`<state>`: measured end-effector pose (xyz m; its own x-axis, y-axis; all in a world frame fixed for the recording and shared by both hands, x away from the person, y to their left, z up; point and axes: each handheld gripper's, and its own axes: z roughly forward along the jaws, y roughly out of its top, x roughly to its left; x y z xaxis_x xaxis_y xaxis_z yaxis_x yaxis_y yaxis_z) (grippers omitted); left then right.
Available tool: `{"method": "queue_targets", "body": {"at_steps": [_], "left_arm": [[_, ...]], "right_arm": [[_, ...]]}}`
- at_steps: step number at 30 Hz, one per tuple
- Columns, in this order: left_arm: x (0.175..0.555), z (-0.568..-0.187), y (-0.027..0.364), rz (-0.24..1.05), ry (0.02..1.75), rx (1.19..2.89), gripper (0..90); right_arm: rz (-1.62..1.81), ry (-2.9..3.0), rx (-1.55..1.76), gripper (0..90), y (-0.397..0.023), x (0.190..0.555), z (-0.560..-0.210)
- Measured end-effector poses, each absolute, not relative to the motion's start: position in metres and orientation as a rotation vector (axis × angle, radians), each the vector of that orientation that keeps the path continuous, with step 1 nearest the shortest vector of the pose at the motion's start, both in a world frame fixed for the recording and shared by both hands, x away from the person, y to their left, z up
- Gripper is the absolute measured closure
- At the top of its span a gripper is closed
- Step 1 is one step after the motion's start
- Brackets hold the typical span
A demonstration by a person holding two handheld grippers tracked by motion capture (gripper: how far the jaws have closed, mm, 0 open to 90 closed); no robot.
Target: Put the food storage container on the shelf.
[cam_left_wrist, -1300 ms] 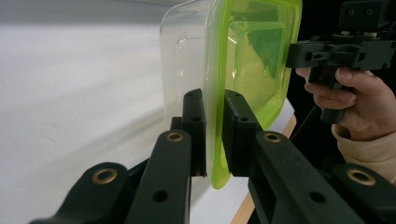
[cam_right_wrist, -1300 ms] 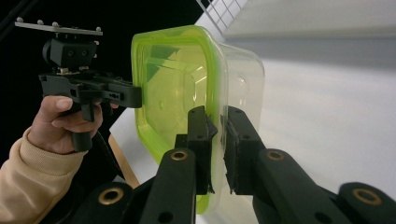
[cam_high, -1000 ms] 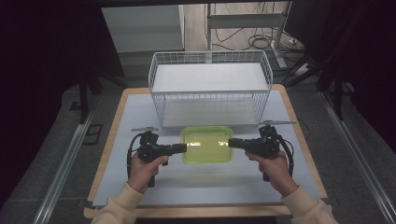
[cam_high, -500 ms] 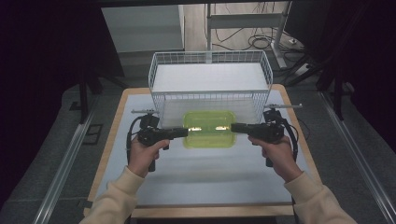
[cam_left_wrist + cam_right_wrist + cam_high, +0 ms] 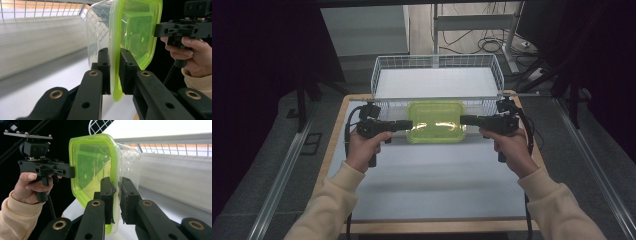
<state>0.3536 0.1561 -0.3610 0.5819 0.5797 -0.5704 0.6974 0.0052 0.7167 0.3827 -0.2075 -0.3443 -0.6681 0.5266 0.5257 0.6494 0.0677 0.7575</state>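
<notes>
L claw (image 5: 114, 72) & R claw (image 5: 116, 200) each clamp opposite lid rims of container (image 5: 435, 121), just before wire basket (image 5: 437, 75).

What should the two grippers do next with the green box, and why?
Probably carry it a little farther forward, over the near wall of the wire basket. The left gripper and right gripper each pinch one end of the green-lidded box, which hangs right at that wall, not inside yet.

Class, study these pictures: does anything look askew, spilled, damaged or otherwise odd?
Nothing stands out. The green-lidded container is held level by its rim between the left gripper and right gripper, before the wire basket; lid seated, nothing spilled.
</notes>
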Motion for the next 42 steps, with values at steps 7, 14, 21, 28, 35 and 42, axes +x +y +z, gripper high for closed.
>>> {"method": "queue_targets", "body": {"at_steps": [7,14,21,28,35,42], "left_arm": [[0.367,-0.347,0.158,-0.12,1.063,1.666,81.0],[0.384,-0.338,0.157,-0.134,1.066,1.657,81.0],[0.406,-0.324,0.16,-0.142,1.062,1.658,81.0],[0.432,-0.318,0.16,-0.159,1.095,1.662,80.9],[0.456,-0.315,0.157,-0.158,1.122,1.657,80.9],[0.476,-0.321,0.158,-0.179,1.152,1.638,80.8]], "right_arm": [[-1.682,-2.229,-1.226,82.0,-0.205,0.394,-0.326],[-1.673,-2.232,-1.237,82.0,-0.206,0.41,-0.314],[-1.675,-2.23,-1.242,81.9,-0.205,0.429,-0.299],[-1.66,-2.207,-1.285,81.8,-0.203,0.457,-0.293],[-1.654,-2.166,-1.335,81.5,-0.203,0.48,-0.295],[-1.636,-2.152,-1.398,81.1,-0.201,0.5,-0.298]]}}
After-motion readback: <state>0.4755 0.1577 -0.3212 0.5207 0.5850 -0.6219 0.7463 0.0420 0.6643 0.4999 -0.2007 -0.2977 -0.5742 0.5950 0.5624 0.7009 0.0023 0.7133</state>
